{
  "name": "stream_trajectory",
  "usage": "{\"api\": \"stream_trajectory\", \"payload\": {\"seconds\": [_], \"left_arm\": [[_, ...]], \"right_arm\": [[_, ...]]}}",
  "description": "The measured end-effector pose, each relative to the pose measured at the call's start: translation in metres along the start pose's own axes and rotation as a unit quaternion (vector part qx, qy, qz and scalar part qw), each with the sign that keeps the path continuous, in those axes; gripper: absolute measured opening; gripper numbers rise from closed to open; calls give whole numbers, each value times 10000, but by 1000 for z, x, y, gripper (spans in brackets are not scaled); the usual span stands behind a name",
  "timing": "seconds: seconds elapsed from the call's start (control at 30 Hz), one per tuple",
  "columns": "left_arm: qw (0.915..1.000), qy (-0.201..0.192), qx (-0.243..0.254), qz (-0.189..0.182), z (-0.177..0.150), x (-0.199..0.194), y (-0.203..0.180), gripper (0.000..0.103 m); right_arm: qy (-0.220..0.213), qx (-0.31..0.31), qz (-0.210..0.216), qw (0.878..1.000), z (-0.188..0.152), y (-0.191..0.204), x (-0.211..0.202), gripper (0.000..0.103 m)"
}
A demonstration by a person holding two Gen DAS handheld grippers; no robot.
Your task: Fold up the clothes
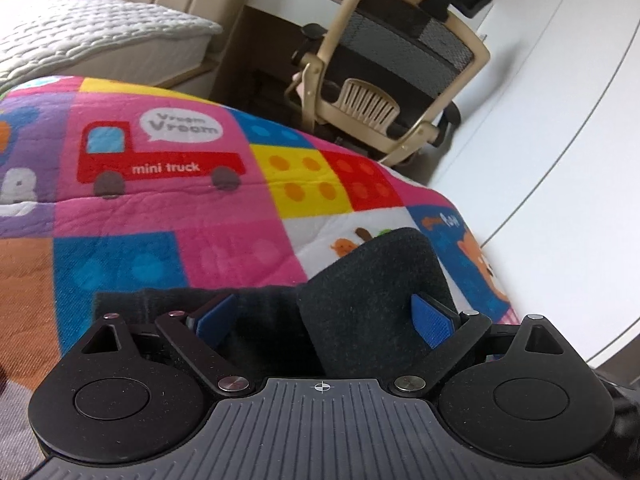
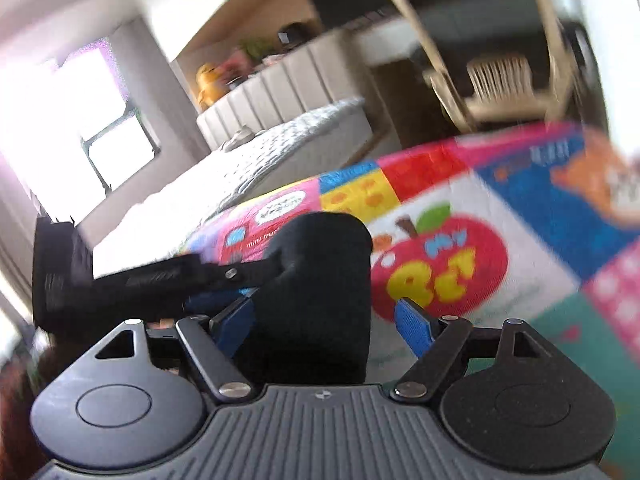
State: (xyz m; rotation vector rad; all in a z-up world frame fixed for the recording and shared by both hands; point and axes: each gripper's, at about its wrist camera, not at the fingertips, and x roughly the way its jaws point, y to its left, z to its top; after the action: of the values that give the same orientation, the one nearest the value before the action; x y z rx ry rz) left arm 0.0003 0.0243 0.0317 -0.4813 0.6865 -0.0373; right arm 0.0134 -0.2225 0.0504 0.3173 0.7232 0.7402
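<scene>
A black garment (image 1: 368, 276) lies on a bright patchwork quilt (image 1: 160, 200), with one thick fold standing up. In the left wrist view my left gripper (image 1: 323, 320) is open, its blue pads wide apart on either side of that fold. The right pad (image 1: 434, 320) is right against the cloth. In the right wrist view the same black garment (image 2: 320, 264) stands between the jaws of my right gripper (image 2: 324, 322), which is open. A clear gap shows beside its right pad (image 2: 412, 324). A finger (image 2: 248, 270) of the left gripper reaches the cloth from the left.
A beige and black office chair (image 1: 384, 60) stands past the quilt's far edge, by a desk. A bed with a white quilted cover (image 1: 80, 40) lies at the far left. White floor (image 1: 560, 160) runs along the right. A bright window (image 2: 80, 120) shows at the left.
</scene>
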Motion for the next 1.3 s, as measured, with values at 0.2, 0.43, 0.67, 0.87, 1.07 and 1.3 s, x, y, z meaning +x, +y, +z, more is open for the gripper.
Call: {"api": "stream_trajectory", "payload": {"seconds": [0.2,0.43,0.67,0.87,1.07,1.3], "left_arm": [[9999,2,-43,115,-1,-2,5,97],[9999,-27,-82,101,0,-6,6,97],[9998,63,123,-150,-1,1,-13,97],[9999,-123,-44,-52,5,-11,-1,97],[9992,-379,-86,21,15,-36,10,97],[9993,-299,105,209,7,-30,12,99]], "right_arm": [[381,832,483,9946,-7,-16,34,85],[370,771,509,9950,5,-10,20,39],[63,-92,-280,9995,14,0,2,39],[40,-1773,-646,9820,-3,54,10,40],[195,-3045,-453,9512,-29,101,26,43],[169,-2892,47,9571,-21,97,17,58]]}}
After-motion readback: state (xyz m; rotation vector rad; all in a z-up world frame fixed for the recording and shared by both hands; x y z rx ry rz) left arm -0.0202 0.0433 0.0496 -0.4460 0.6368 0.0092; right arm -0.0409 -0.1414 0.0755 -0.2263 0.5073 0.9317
